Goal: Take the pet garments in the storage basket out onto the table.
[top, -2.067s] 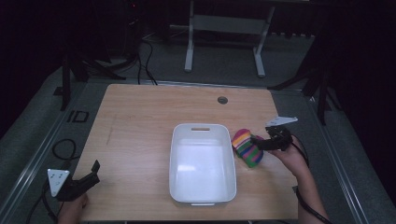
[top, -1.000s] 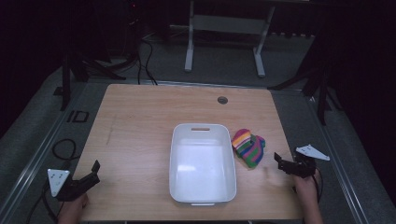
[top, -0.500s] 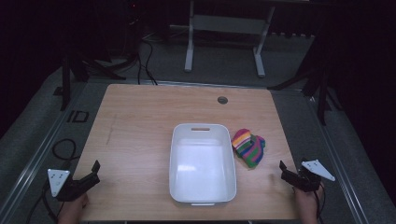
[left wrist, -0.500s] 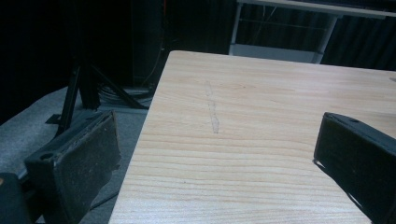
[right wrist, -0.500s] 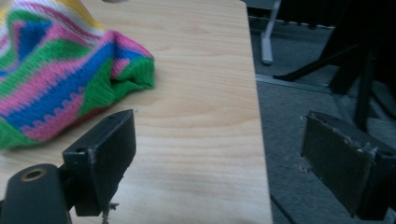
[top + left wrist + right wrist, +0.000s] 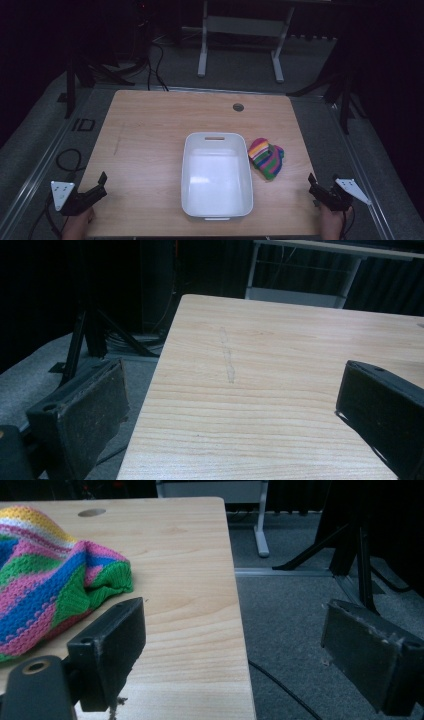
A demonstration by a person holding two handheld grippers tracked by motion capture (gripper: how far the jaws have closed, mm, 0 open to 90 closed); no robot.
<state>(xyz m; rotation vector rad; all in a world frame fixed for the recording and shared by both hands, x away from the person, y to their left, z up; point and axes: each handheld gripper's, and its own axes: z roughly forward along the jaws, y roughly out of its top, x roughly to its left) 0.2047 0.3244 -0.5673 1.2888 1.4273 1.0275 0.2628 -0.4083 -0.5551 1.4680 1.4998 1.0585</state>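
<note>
Near the middle of the worktop (image 6: 150, 130) sits a white tub (image 6: 217, 175), with a striped knitted cloth (image 6: 266, 158) lying just beside its right rim. At the front left corner the left gripper (image 6: 97, 186) hangs with jaws wide apart, holding nothing; at the front right corner the right gripper (image 6: 315, 186) is likewise spread and empty.

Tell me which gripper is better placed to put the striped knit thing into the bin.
Right, probably. The right gripper sits open at the table's right edge, just short of the striped knit cloth, which lies beside the white bin. The left gripper is at the far left edge, with the bin between.
</note>
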